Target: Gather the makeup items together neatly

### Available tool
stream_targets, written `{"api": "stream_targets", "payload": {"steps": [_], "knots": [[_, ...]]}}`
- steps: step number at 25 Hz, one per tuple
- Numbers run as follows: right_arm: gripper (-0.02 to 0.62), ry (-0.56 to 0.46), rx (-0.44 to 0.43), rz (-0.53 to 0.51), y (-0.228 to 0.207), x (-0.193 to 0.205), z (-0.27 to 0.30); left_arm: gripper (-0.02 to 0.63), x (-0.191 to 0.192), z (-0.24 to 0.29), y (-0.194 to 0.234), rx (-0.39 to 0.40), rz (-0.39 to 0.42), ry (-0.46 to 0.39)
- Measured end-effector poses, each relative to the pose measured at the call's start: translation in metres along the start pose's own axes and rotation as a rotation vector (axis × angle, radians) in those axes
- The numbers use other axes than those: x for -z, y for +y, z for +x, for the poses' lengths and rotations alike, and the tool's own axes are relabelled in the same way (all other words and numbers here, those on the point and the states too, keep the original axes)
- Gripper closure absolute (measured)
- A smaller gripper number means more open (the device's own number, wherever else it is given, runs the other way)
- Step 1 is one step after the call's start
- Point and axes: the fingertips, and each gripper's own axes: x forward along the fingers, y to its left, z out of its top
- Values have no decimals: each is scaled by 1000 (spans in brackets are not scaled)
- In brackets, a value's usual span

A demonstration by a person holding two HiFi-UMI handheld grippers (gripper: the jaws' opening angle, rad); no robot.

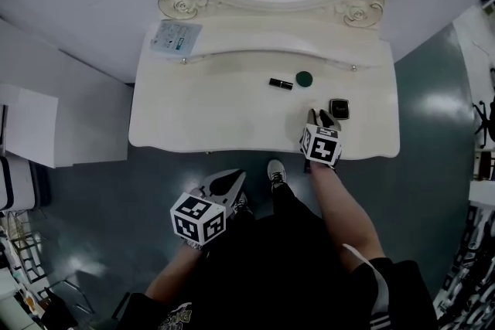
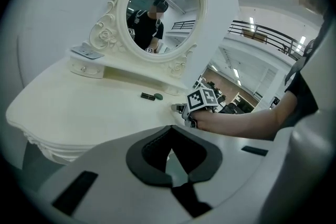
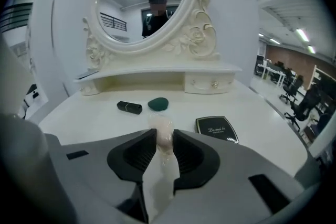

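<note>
While the right tongs (image 3: 160,139) pinch a small pale pink item (image 3: 160,127) at a narrow setting, close to the front edge of the white surface (image 1: 201,116) at lower right of the head view, gathering appears only partly done. A black lipstick tube (image 1: 281,83) and a dark green round pad (image 1: 304,78) lie just beside each other at centre. The black compact (image 1: 339,108) sits apart to their right. Pale item and compact probably remain to be brought over. The left tongs (image 1: 230,183) are closed and empty, off the surface over the floor. Open room lies across the surface's left half, and the raised back shelf (image 1: 263,50) limits rearward travel.
</note>
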Motion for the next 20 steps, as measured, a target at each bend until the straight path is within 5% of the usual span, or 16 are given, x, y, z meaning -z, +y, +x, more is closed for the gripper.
{"api": "stream_targets", "payload": {"steps": [11, 20], "knots": [[477, 30, 132, 190, -14, 0, 7, 598, 0, -2, 8, 25, 22, 34], [461, 16, 156, 178, -9, -4, 11, 598, -2, -9, 18, 31, 24, 37]]}}
